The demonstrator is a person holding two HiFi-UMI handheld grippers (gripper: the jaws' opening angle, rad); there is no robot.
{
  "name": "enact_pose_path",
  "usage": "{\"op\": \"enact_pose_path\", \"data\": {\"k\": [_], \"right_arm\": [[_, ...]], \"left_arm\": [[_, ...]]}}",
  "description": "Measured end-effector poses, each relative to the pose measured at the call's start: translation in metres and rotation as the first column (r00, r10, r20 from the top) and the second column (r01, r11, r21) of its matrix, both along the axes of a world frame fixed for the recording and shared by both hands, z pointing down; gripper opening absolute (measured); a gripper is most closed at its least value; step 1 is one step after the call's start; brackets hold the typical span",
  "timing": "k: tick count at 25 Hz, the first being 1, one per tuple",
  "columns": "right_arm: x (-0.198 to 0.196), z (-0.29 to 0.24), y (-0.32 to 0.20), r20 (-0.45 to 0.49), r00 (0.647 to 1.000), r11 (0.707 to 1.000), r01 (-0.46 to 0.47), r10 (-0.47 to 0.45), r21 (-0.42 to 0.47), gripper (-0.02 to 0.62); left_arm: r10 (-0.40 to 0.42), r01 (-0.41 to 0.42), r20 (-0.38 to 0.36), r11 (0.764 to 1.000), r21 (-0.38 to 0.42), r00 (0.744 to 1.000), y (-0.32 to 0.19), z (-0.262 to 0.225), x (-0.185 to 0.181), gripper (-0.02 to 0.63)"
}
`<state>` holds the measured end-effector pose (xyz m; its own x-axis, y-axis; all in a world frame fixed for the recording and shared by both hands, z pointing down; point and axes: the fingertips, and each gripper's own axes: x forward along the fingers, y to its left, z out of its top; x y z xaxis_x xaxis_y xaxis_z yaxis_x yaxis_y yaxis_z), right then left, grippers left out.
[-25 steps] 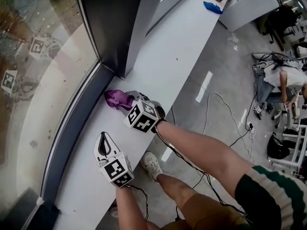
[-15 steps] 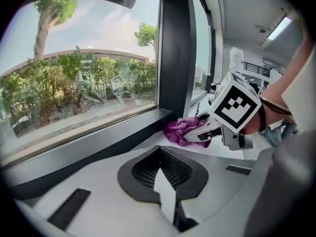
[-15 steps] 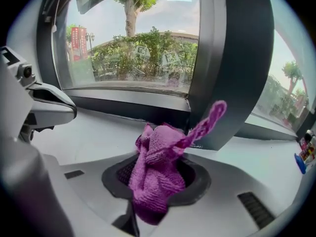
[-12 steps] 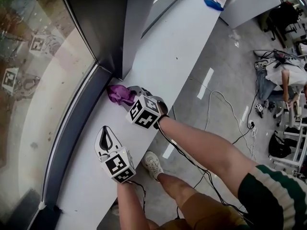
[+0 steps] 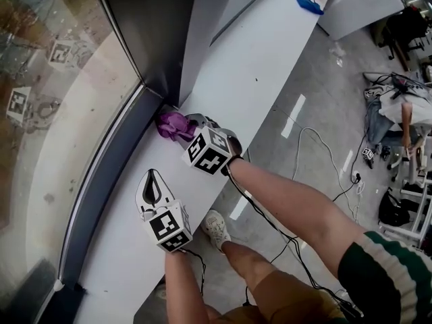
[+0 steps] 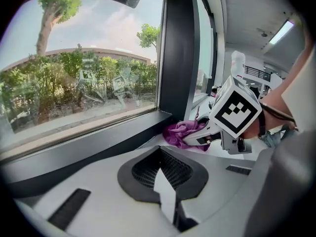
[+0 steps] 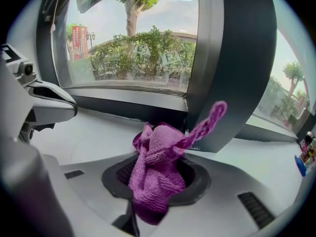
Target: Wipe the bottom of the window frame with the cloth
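Observation:
A purple cloth (image 5: 173, 123) lies bunched on the white sill (image 5: 236, 79), against the dark bottom strip of the window frame (image 5: 111, 174) and close to the corner of the dark pillar (image 5: 169, 32). My right gripper (image 5: 191, 127) is shut on the cloth (image 7: 157, 174), and one strip of it sticks up toward the pillar (image 7: 232, 58). Farther back along the sill my left gripper (image 5: 151, 185) rests shut with nothing in it. From the left gripper view the cloth (image 6: 181, 131) and the right gripper (image 6: 197, 136) show ahead beside the frame (image 6: 98, 147).
The sill's outer edge drops to a grey floor with cables (image 5: 317, 154) and the person's shoe (image 5: 214, 229). A blue item (image 5: 309, 5) lies at the sill's far end near a white cabinet (image 5: 358, 5). Another person (image 5: 405, 120) sits at the right.
My right gripper has slid the cloth along the bottom of the frame, closer to the pillar's corner. The left gripper has stayed about where it was.

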<state>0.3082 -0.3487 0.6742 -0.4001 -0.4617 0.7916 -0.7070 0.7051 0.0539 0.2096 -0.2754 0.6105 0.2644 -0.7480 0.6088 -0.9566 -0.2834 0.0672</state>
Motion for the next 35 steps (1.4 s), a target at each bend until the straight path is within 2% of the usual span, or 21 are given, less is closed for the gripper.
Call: {"op": "enact_pose_path", "data": {"k": [4, 16, 20, 24, 30, 35], "right_arm": [[0.005, -0.008, 0.004, 0.015, 1.0, 1.0, -0.007, 0.007, -0.01, 0.13], [0.043, 0.003, 0.053, 0.007, 0.999, 0.996, -0.036, 0.037, -0.08, 0.13], [0.049, 0.007, 0.072, 0.012, 0.999, 0.994, -0.041, 0.042, -0.1, 0.13], [0.056, 0.007, 0.086, 0.018, 0.999, 0.996, -0.031, 0.032, -0.082, 0.13], [0.069, 0.005, 0.133, 0.033, 0.999, 0.992, -0.039, 0.043, -0.122, 0.13], [0.085, 0.006, 0.139, 0.046, 0.997, 0.991, -0.055, 0.061, -0.124, 0.13]], "left_arm": [[0.038, -0.038, -0.024, 0.999, 0.025, 0.999, -0.002, -0.015, 0.015, 0.006], [0.046, -0.047, -0.027, 0.998, -0.038, 0.999, 0.041, -0.008, 0.034, 0.006], [0.086, -0.086, -0.042, 0.996, -0.006, 0.995, 0.049, -0.014, 0.046, 0.006], [0.1, -0.098, -0.07, 0.995, 0.029, 0.993, 0.056, -0.018, 0.055, 0.006], [0.103, -0.104, -0.091, 0.995, -0.005, 0.991, 0.079, -0.016, 0.058, 0.006], [0.11, -0.11, -0.1, 0.994, 0.004, 0.989, 0.075, -0.008, 0.067, 0.006]]}}
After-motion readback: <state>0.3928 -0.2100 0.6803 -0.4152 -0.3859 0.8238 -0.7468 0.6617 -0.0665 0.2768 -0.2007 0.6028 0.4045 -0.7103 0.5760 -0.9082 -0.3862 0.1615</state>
